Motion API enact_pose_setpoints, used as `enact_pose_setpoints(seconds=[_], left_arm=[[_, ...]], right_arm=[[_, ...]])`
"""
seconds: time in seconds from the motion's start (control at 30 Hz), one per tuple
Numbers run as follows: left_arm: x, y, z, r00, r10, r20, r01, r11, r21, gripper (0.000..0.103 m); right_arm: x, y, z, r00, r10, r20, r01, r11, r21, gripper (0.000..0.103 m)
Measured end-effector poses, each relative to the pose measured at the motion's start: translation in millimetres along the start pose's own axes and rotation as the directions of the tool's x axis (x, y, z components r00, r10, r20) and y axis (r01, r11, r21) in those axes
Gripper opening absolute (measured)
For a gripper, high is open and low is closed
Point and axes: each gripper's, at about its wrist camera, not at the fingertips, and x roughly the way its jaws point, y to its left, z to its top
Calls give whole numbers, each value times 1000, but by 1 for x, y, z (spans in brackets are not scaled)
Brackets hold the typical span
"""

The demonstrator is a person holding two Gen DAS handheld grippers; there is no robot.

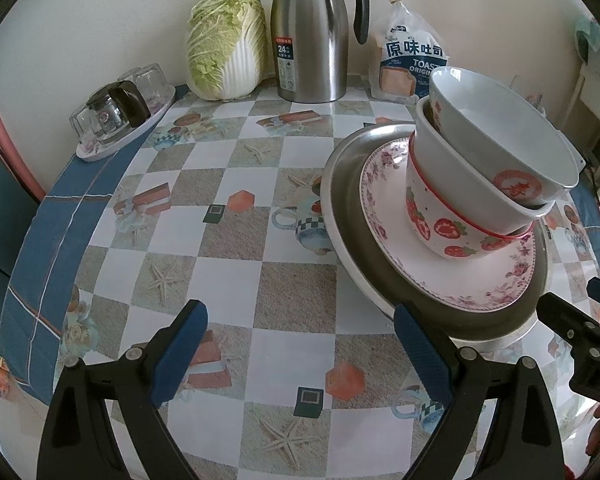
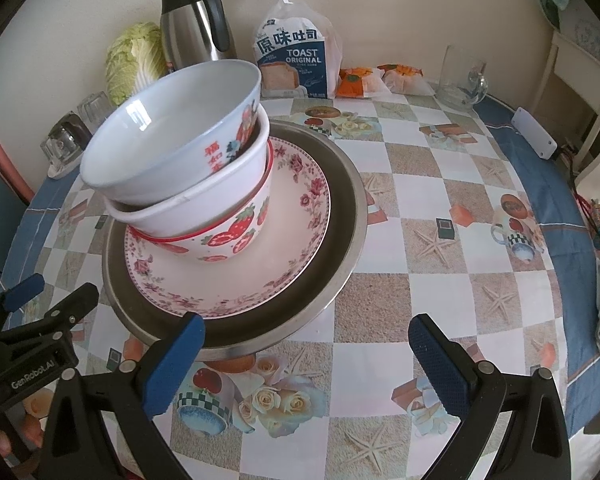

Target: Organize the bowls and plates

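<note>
left tongs (image 1: 300, 354) wide, holding nothing | right tongs (image 2: 306, 356) wide, holding nothing | three nested ceramic bowls (image 2: 180, 168), leaning, on pink floral plate (image 2: 292, 248) inside round steel tray (image 2: 352, 216), mid-worktop (image 2: 420, 216) | step: stack built | next: likely straighten topmost bowl

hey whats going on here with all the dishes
A person with a handheld gripper in each hand is sorting dishes on a round table. The dishes sit in one stack: a steel pan at the bottom, a floral plate in it, then a strawberry bowl, a white bowl and a tilted top bowl. The left gripper and right gripper both have open jaws, holding nothing, near the stack.
</note>
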Motion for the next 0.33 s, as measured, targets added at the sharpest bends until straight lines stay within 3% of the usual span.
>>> enact_pose_setpoints(seconds=[0.33], left_arm=[[-3, 1, -1, 1000, -5, 8, 5, 1000, -7, 95]], right_arm=[[0, 1, 1, 1000, -1, -4, 1, 1000, -4, 103]])
